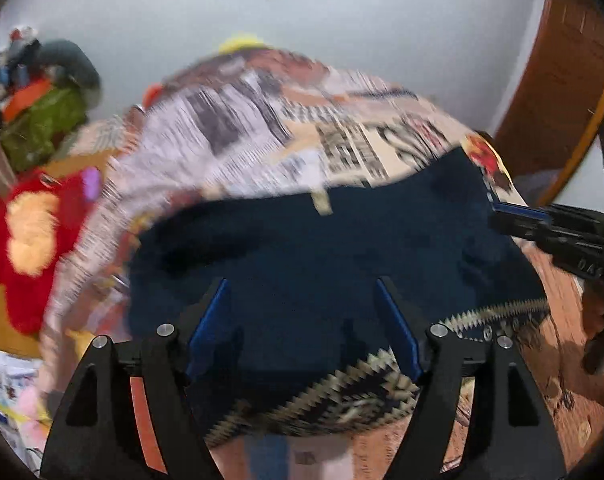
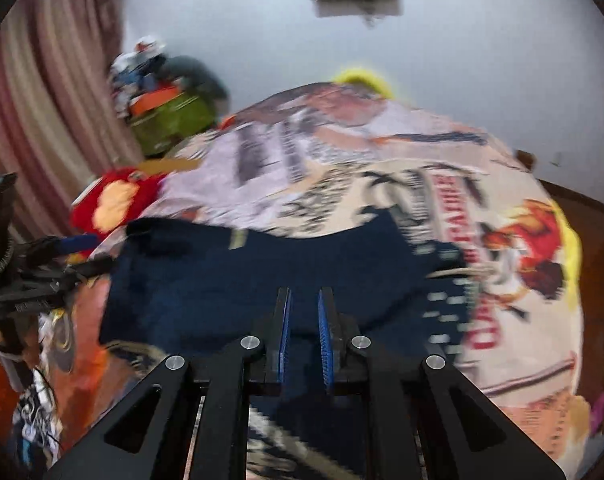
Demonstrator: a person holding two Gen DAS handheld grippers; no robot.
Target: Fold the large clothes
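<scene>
2 grippers work over a navy garment (image 1: 322,248) with a patterned zigzag border, lying on a bed covered by a printed sheet (image 1: 358,136). Left gripper (image 1: 302,320) hovers above the cloth, jaws spread wide. Right gripper (image 2: 304,312) has its jaws narrowly apart; whether they pinch cloth, I cannot tell.

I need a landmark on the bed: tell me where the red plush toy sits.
The fluffy red plush toy with pale orange patches lies at the bed's left edge in both wrist views, beside the printed bedspread and just left of the dark navy knitted garment.
</scene>
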